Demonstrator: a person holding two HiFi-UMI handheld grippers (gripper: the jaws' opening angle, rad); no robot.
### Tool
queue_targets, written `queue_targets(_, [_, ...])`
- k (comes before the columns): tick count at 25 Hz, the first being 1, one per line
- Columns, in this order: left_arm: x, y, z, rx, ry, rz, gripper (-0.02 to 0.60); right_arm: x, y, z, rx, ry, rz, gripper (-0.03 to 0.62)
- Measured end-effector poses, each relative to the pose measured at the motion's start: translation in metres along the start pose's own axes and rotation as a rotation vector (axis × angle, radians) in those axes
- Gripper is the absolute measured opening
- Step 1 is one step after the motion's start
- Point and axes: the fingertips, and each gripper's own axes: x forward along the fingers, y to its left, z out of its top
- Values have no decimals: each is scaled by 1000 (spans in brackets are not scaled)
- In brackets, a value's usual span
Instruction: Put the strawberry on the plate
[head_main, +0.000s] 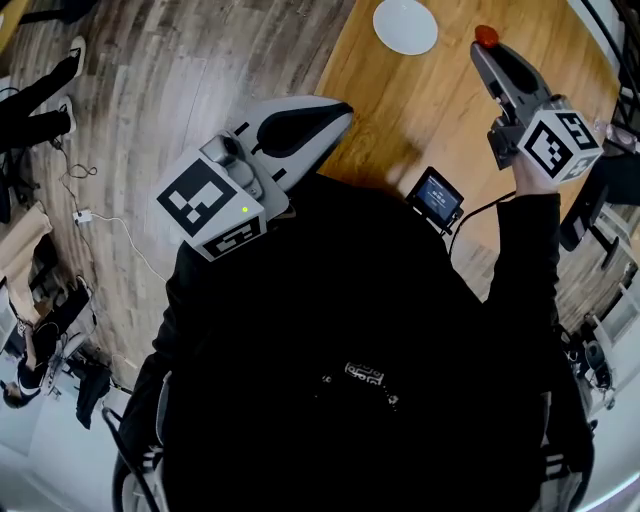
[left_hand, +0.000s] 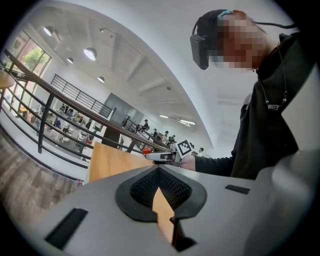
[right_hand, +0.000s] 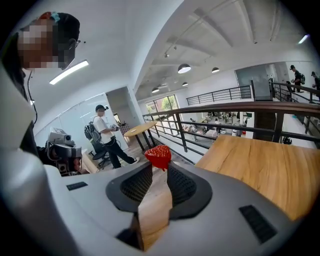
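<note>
Closest to the lens, the person's dark top (head_main: 350, 380) filled the lower head view. At left, the left gripper (head_main: 343, 113) hung over the table's near edge, its jaws pressed together at the tips on nothing. Farther along, the white plate (head_main: 405, 25) lay bare on the wooden table (head_main: 420, 110). At right, the right gripper (right_hand: 159, 169) was raised above the table with its jaws pinching the strawberry (right_hand: 158, 155) at their very tips. The fruit was in the air, near the plate and to its right.

Judged from this, the carry wanted a short leftward travel and a steady pinch. The descent should bring the fruit close over the plate's middle, and the jaws should part only there, so that it neither dropped nor rolled off.

The strawberry's long axis ran roughly in line with the jaws. Its tapered end pointed back into the gap and its broad end outward. No leaves could be made out.
</note>
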Motion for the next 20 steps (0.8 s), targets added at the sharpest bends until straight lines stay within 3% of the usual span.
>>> queue_targets(11, [6,11,-15,-41,2,-4,0,33,-30,-35,19,97,-14,104])
queue_targets(16, [14,0,0,-58,0,0,0,28,-47,-29,17,140,-22,104])
queue_targets(20, [4,25,-7,-79,5,20,0,65,-56,-45,24,181,-18,104])
